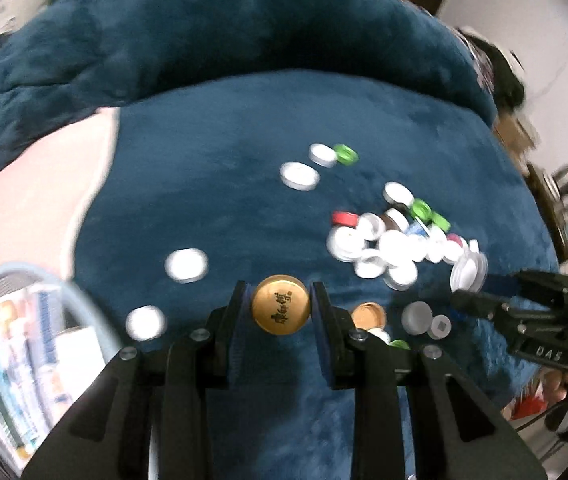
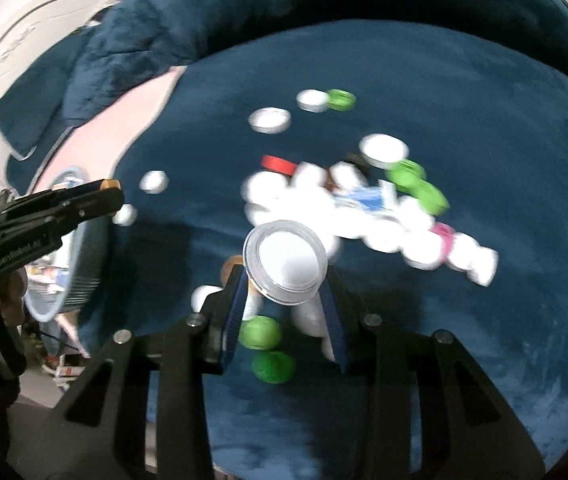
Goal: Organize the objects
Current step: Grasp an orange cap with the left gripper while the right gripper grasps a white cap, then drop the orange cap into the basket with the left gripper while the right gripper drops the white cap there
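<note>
My left gripper (image 1: 280,307) is shut on a round gold cap (image 1: 280,309) with dark characters on top, held above the dark blue plush cover (image 1: 211,184). My right gripper (image 2: 284,276) is shut on a wide clear-rimmed white lid (image 2: 286,266), lifted off the cover; the same lid (image 1: 468,271) shows at the right of the left wrist view. A heap of white, green, red and pink caps (image 1: 396,240) lies ahead on the cover, blurred in the right wrist view as the heap (image 2: 364,208). The left gripper (image 2: 111,190) enters that view from the left.
A round pale-blue basket (image 1: 15,280) with boxes inside stands at the lower left, beside a pink sheet (image 1: 35,184). Single white caps (image 1: 186,265) lie scattered; two green caps (image 2: 261,334) and an orange cap (image 1: 368,316) lie under the grippers. A blue cushion (image 1: 223,32) rises behind.
</note>
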The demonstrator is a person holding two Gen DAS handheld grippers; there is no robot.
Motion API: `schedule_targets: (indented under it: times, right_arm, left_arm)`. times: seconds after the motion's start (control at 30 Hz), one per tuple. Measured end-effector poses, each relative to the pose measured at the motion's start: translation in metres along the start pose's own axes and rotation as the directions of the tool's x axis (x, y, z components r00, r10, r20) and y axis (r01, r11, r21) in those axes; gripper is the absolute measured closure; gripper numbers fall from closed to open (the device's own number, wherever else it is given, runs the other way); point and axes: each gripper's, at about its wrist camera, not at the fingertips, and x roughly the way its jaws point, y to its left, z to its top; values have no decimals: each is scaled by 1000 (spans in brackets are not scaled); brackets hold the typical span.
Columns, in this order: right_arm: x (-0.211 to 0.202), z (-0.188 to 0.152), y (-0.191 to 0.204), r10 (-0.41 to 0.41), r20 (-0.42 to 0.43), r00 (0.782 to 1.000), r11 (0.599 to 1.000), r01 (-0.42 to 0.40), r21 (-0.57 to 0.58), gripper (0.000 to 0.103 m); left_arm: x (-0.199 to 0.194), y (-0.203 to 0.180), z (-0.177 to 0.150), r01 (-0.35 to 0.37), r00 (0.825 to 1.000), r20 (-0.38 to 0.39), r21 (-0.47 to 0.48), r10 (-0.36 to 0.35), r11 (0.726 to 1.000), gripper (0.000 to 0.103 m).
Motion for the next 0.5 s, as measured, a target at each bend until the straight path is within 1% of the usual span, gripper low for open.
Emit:
schedule_targets:
  times: [0.1, 0.2, 0.27, 0.37, 0.43, 0.5]
  right_arm:
    - [-3, 3, 34, 49, 5, 999, 998, -49, -44, 65]
    - [-2, 5, 71, 93, -1, 996, 991, -93, -97, 65]
    - [2, 5, 96, 123, -17, 992, 984, -124, -131, 65]
    - [10, 7, 139, 169, -48, 984, 967, -175, -186, 65]
    - [17, 11, 171, 204, -61, 977, 952, -213, -219, 65]
    - [25, 18, 204, 246, -74, 967, 935, -256, -247, 65]
  left_arm:
    - [-36, 44, -8, -34, 998, 49, -108, 39, 994, 72]
    - [-67, 85, -21, -67, 992, 96, -206, 88, 976, 72]
    - [-87, 119, -37, -89, 986, 111, -288, 125, 953, 72]
    - [-100, 159, -56, -103, 982, 109, -385, 156, 917, 72]
    - [-104, 183, -69, -103, 981, 102, -448, 165, 888, 72]
    - [-105, 199, -77, -93, 982, 101, -483, 161, 871, 72]
